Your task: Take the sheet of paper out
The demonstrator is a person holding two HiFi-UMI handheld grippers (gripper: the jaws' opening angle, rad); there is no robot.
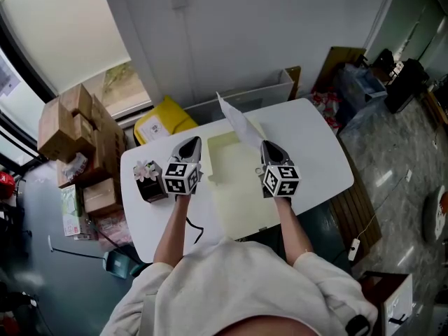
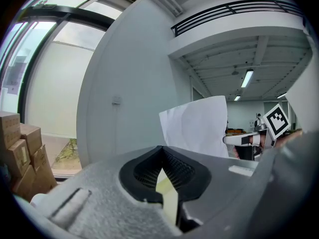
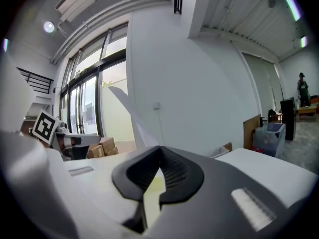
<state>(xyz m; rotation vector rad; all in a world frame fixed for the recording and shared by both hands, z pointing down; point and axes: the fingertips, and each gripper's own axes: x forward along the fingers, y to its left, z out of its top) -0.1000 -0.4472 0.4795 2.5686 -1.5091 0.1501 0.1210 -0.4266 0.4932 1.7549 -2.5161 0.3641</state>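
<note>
A pale yellow folder (image 1: 241,201) lies open on the white table (image 1: 322,159). A white sheet of paper (image 1: 238,121) stands tilted up over the folder's far end, and my right gripper (image 1: 269,148) is shut on its lower corner. In the right gripper view the sheet (image 3: 130,116) rises to the left from the shut jaws of the right gripper (image 3: 158,158). My left gripper (image 1: 190,145) is shut on the folder's left edge. The left gripper (image 2: 162,161) shows a yellow strip (image 2: 169,198) pinched between its jaws, with the sheet (image 2: 197,126) beyond.
A small dark box with flowers (image 1: 147,180) stands at the table's left end, and a thin cable (image 1: 194,231) lies near the front edge. Cardboard boxes (image 1: 77,131) are stacked on the floor at left. A yellow bin (image 1: 164,121) and a grey crate (image 1: 259,96) stand behind the table.
</note>
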